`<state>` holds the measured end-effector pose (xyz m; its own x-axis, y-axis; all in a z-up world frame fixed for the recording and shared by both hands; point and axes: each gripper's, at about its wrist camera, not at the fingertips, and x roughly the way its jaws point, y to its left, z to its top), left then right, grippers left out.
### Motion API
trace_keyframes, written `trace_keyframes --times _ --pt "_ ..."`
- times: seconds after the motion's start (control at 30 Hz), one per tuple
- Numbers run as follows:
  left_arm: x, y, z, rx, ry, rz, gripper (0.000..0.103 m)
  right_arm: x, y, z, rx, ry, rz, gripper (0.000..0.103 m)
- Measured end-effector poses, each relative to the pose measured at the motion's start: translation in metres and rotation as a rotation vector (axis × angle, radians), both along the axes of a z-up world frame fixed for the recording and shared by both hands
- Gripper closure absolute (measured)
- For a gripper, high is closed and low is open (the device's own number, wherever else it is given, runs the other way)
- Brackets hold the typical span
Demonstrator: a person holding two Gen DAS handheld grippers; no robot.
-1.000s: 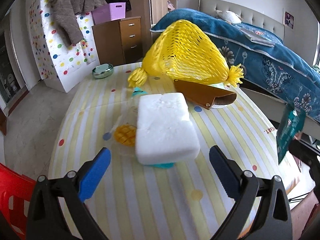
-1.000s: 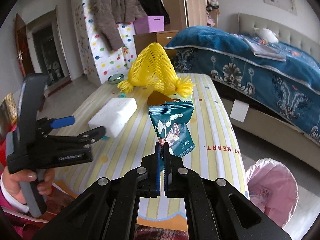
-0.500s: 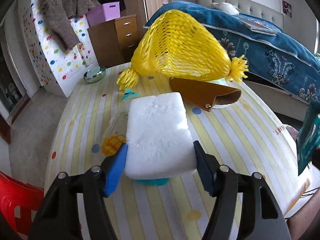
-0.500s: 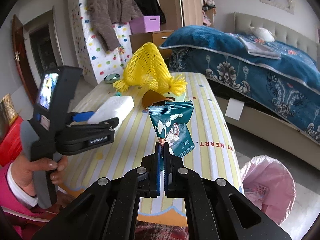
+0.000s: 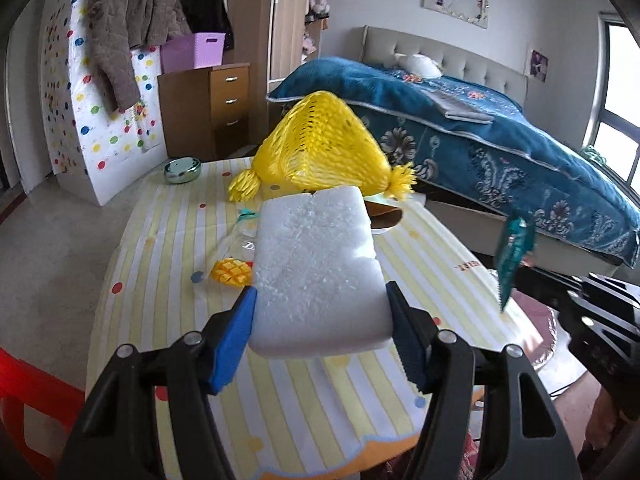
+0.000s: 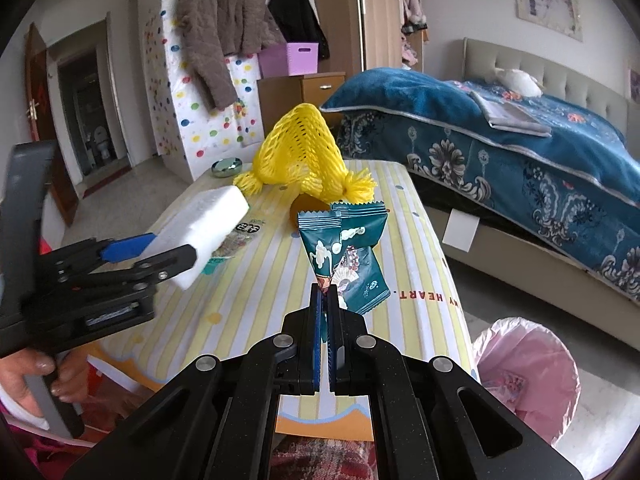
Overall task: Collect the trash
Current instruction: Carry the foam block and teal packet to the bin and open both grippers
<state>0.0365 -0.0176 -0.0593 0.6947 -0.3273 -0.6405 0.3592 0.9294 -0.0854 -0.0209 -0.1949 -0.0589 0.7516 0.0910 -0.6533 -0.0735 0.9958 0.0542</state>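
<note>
Left gripper [image 5: 320, 344] has just clamped onto the white foam block [image 5: 316, 276] and lifts it off the table — right gripper [image 6: 325, 300] pinches teal snack wrappers [image 6: 346, 252]; bin next.

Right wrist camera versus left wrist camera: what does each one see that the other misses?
Only the right wrist view shows the pink-lined trash bin on the floor, the person's hand on the left hand-held gripper's handle, and the teal snack wrappers face-on. Only the left wrist view shows the yellow pineapple-print wrapper on the table and a red chair. Both show the left hand-held gripper clamped on the white foam block, lifted off the striped table, the right hand-held gripper pinching the teal snack wrappers, the yellow foam net and the bed.
</note>
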Motion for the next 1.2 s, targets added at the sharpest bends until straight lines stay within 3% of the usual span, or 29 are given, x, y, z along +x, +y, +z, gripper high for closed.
trace_keyframes --times 0.27,0.6,1.2 --pt "-0.014 -0.02 -0.005 -0.001 0.011 -0.076 0.04 -0.009 -0.008 0.006 -0.018 -0.027 -0.044 0.101" --pt "-0.016 -0.07 0.002 0.059 -0.03 -0.171 0.039 -0.027 -0.06 0.015 0.001 -0.077 -0.158 0.101" --pt "-0.02 -0.226 -0.023 0.102 -0.002 -0.439 0.038 -0.06 -0.183 -0.028 0.087 0.01 -0.411 0.101"
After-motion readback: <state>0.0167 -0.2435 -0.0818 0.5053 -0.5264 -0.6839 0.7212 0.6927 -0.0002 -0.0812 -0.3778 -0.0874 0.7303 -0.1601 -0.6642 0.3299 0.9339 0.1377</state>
